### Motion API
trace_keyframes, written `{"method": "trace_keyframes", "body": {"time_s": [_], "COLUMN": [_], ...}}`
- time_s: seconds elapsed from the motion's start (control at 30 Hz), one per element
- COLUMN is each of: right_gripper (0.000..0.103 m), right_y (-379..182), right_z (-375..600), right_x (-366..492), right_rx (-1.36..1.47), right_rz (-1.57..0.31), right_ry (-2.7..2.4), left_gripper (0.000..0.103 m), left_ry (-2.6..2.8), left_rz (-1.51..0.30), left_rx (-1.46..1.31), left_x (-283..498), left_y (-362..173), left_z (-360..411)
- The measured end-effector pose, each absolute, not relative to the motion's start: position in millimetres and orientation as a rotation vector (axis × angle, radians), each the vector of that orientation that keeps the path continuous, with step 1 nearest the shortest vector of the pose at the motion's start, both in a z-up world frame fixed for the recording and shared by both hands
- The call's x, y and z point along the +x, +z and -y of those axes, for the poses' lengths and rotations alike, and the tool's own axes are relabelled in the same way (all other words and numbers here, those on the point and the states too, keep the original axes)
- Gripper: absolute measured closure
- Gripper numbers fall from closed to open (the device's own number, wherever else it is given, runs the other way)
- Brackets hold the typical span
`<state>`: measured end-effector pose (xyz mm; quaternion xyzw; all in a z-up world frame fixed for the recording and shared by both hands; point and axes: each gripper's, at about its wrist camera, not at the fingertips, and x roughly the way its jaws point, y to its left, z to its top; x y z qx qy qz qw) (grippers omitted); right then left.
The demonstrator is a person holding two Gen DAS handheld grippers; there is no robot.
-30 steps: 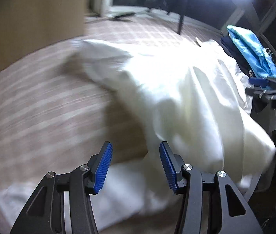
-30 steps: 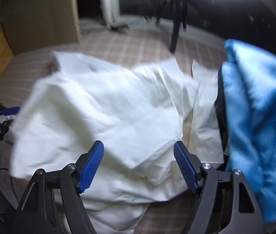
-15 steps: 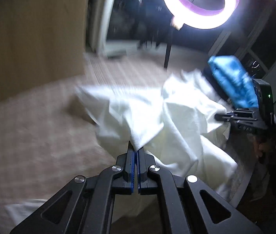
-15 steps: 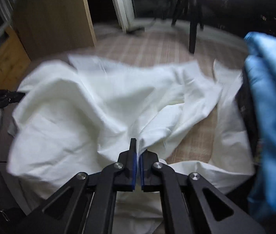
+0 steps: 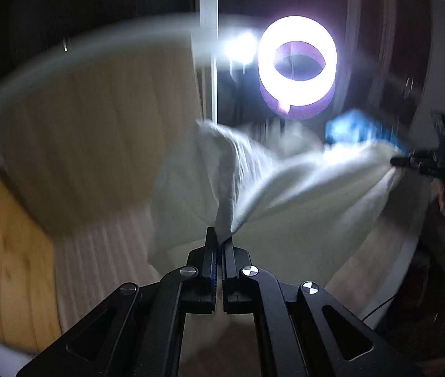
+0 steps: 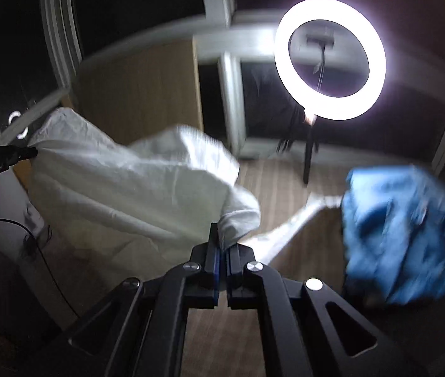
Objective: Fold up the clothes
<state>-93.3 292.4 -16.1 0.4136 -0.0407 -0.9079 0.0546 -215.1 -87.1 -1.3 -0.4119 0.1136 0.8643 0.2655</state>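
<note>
A white garment (image 5: pixel 285 188) hangs in the air, stretched between both grippers above the striped bed cover. My left gripper (image 5: pixel 220 238) is shut on one pinched corner of it. My right gripper (image 6: pixel 222 242) is shut on another corner, and the white garment (image 6: pixel 122 182) sags away to the left from it. In the left wrist view the right gripper (image 5: pixel 395 161) shows at the far right, holding the cloth's other end. The left gripper (image 6: pixel 32 152) appears at the left edge of the right wrist view. Both views are motion-blurred.
A blue garment (image 6: pixel 401 235) lies in a heap on the right of the bed (image 6: pixel 285 182), with another white piece (image 6: pixel 288 226) beside it. A lit ring light (image 6: pixel 329 59) on a stand is behind the bed. A wooden headboard panel (image 5: pixel 81 132) stands at the left.
Both grippers went from open over the flat white garment to shut on it, then lifted it off the bed. The views now tilt up toward the ring light and windows.
</note>
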Motion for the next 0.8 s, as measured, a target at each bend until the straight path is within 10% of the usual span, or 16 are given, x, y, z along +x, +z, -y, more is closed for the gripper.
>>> {"method": "trace_keyframes", "body": {"time_s": [0.23, 0.4, 0.53, 0.73, 0.77, 0.8], "right_gripper": [0.091, 0.04, 0.039, 0.04, 0.044, 0.07], "right_y": [-160.6, -121.6, -118.1, -171.2, -176.8, -181.6], "right_z": [-246.4, -256.2, -238.0, -215.6, -216.5, -219.2], "right_x": [-64.7, -70.3, -99.0, -122.1, -119.5, -116.8], "right_rx": [1.808, 1.67, 1.621, 1.76, 1.775, 1.798], "right_rz": [0.072, 0.113, -0.023, -0.19, -0.193, -0.175], "right_ry": [-2.442, -2.576, -2.568, -2.38, -2.343, -2.304], "left_gripper": [0.099, 0.079, 0.057, 0.057, 0.057, 0.057], "left_ry": [2.102, 2.185, 2.197, 2.285, 2.308, 2.336], "left_rz": [-0.369, -0.233, -0.332, -0.423, -0.421, -0.427], "left_rx": [-1.665, -1.576, -1.489, -1.469, -1.458, -1.442], "left_x": [-191.5, -197.5, -195.2, -194.4, -195.2, -196.1], "left_y": [-171.5, -148.6, -144.2, -136.5, -128.7, -121.5], "left_z": [120.6, 129.2, 102.7, 94.4, 101.2, 107.9]}}
